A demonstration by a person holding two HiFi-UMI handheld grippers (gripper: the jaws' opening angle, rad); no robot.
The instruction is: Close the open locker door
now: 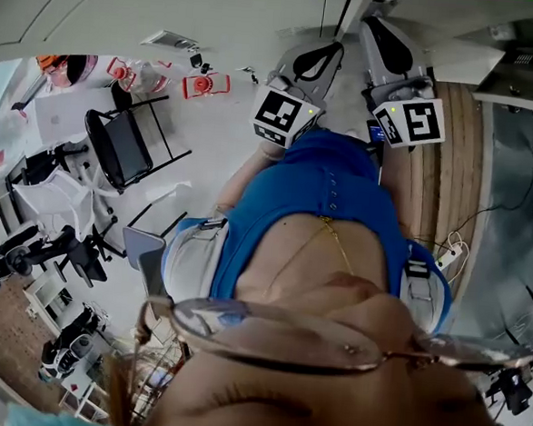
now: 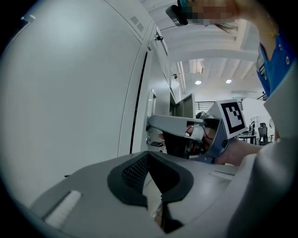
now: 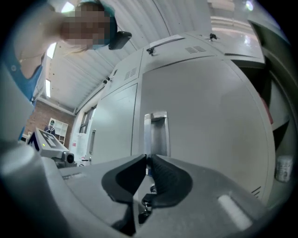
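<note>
Grey metal locker door [image 3: 200, 116], upright steel handle [image 3: 156, 132] dead ahead: right gripper [image 3: 147, 158] jaws pinched its foot; left gripper [image 2: 149, 155] jaws together, empty.

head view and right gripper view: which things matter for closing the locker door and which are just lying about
Job: door, handle, right gripper.
Lying about: chair, power strip.
</note>
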